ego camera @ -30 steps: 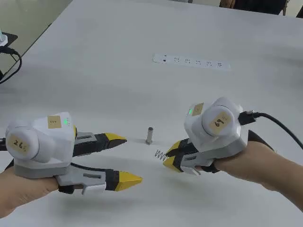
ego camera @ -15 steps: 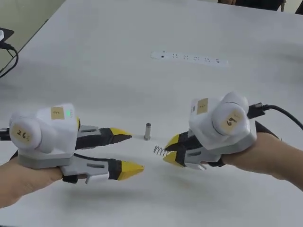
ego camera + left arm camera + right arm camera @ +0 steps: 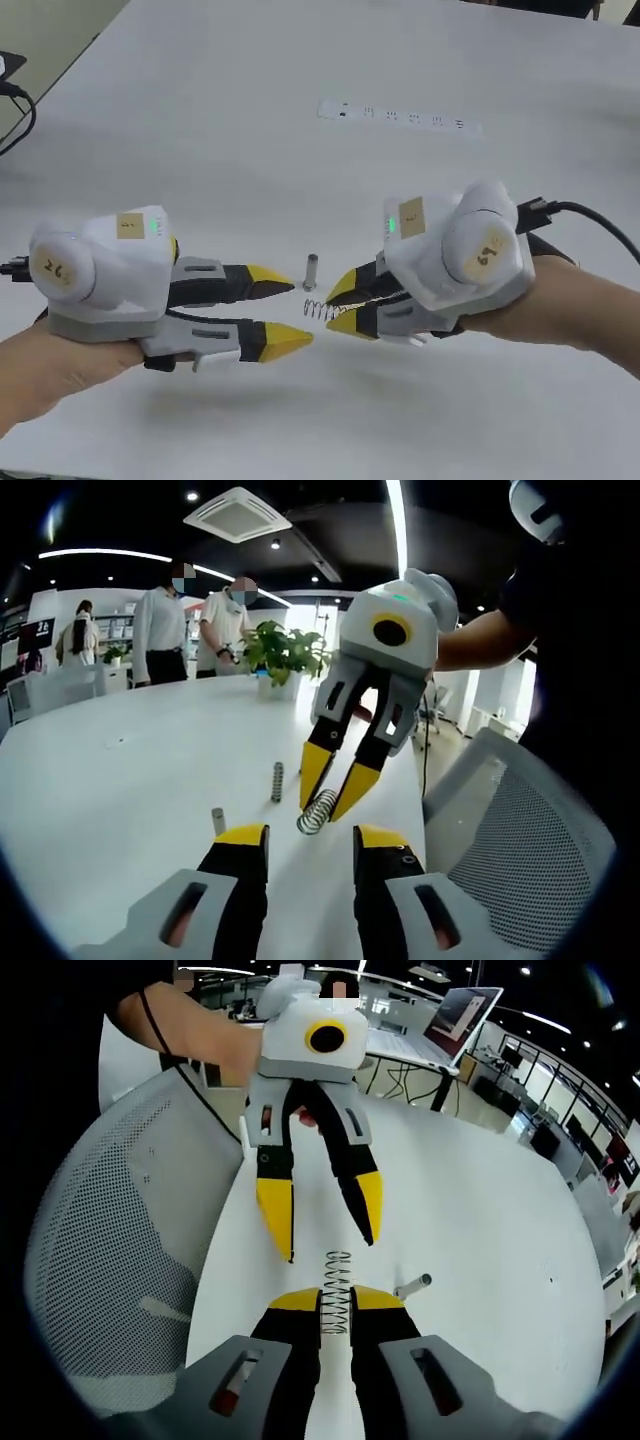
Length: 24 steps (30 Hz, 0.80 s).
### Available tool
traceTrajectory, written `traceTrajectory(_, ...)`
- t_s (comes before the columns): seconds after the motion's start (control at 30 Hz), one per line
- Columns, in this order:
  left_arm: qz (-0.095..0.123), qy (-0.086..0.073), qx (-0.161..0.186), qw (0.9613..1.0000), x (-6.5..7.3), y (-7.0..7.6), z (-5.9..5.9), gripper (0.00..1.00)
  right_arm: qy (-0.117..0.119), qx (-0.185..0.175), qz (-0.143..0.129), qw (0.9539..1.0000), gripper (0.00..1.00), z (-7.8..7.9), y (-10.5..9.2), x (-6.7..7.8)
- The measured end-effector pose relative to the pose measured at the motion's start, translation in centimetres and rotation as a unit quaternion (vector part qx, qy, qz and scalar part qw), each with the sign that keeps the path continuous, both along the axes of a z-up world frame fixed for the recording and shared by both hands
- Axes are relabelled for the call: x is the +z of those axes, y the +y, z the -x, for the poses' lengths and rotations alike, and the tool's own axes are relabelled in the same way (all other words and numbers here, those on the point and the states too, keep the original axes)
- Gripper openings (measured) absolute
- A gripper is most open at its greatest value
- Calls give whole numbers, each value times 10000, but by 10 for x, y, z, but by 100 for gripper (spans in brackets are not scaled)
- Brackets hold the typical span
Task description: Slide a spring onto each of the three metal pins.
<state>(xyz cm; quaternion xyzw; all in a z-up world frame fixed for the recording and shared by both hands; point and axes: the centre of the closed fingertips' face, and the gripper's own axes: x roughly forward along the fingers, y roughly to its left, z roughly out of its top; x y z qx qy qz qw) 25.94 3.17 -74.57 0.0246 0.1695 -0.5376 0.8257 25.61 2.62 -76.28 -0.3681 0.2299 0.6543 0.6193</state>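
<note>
My right gripper pinches a spring just above the white table, beside an upright pin toward its near edge. My left gripper faces it, jaws wide. A power strip lies toward the far edge, and ceiling lights glow overhead.
</note>
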Motion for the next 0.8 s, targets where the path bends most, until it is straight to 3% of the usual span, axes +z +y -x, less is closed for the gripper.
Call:
traceTrajectory(0.23, 19, -43, -34, 10000, 3, -2, 0, 20, -193, 316, 14, 9993, 8, 3, 2, 2)
traceTrajectory(0.8, 56, -154, -154, 9997, 5, -9, 2, 7, -319, 514, -108, 9981, 8, 6, 5, 12)
